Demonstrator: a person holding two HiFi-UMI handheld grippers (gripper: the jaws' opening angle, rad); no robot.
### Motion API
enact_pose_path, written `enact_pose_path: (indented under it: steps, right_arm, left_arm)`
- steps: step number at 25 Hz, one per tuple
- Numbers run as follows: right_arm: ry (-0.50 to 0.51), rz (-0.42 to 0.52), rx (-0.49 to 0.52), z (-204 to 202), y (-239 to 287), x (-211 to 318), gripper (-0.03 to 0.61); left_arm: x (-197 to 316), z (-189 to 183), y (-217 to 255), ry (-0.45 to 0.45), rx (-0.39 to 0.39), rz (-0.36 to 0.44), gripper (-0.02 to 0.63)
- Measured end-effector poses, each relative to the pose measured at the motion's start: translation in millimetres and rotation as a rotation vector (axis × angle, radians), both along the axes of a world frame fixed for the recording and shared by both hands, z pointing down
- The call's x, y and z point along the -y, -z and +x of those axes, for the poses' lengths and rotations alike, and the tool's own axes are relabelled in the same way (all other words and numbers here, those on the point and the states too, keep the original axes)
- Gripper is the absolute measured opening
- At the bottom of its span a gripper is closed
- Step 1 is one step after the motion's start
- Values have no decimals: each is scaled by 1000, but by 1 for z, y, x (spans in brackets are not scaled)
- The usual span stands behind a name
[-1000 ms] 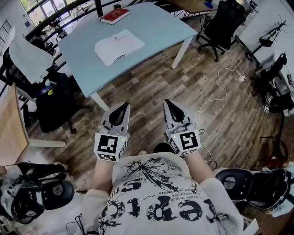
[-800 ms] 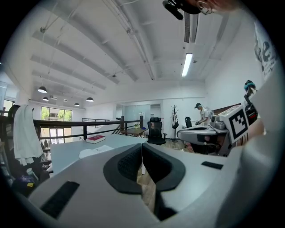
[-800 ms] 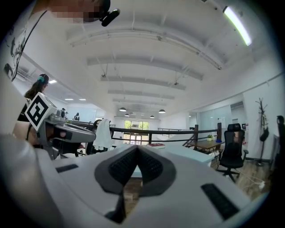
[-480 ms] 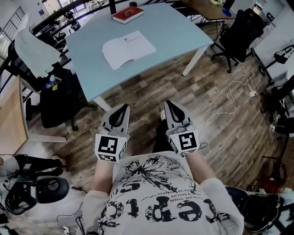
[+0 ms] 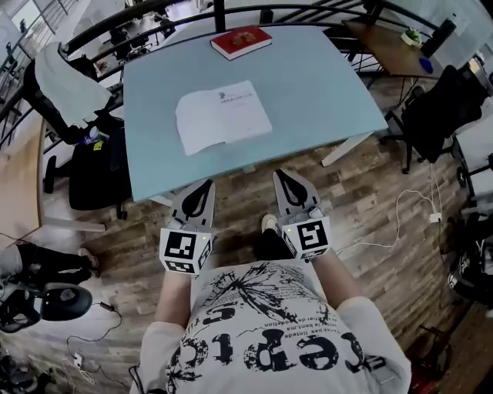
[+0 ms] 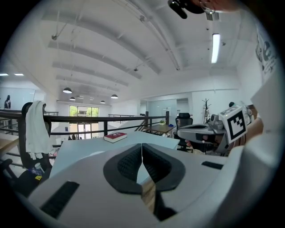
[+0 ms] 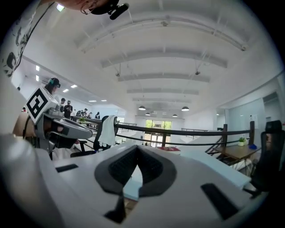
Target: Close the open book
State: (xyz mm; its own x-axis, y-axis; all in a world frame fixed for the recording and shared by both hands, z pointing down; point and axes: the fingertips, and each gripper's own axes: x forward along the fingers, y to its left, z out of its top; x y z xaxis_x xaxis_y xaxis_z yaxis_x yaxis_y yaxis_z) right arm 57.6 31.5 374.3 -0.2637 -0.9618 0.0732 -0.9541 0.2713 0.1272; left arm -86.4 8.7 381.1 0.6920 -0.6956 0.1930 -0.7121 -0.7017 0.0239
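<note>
The open book (image 5: 223, 117) lies flat with white pages up on the light blue table (image 5: 323, 85). A closed red book (image 5: 241, 40) rests at the table's far edge and shows low in the left gripper view as the red book (image 6: 116, 136). My left gripper (image 5: 203, 185) and right gripper (image 5: 282, 176) are held side by side in front of the person's chest, tips just short of the table's near edge. Both are shut with nothing between the jaws. The left gripper (image 6: 142, 146) and the right gripper (image 7: 137, 148) point level across the tabletop. The open book is well ahead of both.
A black chair draped with a white cloth (image 5: 65, 85) stands left of the table. A black railing (image 5: 154, 11) runs behind it. Another black chair (image 5: 443, 108) and a wooden desk (image 5: 389, 46) are at right. A headset (image 5: 35, 304) and cables (image 5: 412, 208) lie on the wood floor.
The person has stepped toward the table: it has come nearer and now lies straight ahead, with both gripper tips at its near edge. Both grippers stayed shut and side by side.
</note>
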Motion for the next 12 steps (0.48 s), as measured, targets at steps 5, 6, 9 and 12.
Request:
enact_pose_path:
  steps: [5, 6, 9, 12]
  right_arm:
    - [116, -19, -1, 59, -1, 80, 11]
    - [135, -24, -1, 68, -3, 94, 11]
    - [185, -45, 20, 90, -7, 129, 11]
    - [242, -63, 32, 100, -9, 156, 11]
  left_arm:
    - [63, 56, -4, 108, -5, -14, 20]
    - [74, 65, -6, 126, -2, -18, 20]
    - [101, 83, -11, 187, 4, -27, 20]
    - [120, 90, -15, 257, -4, -35, 20]
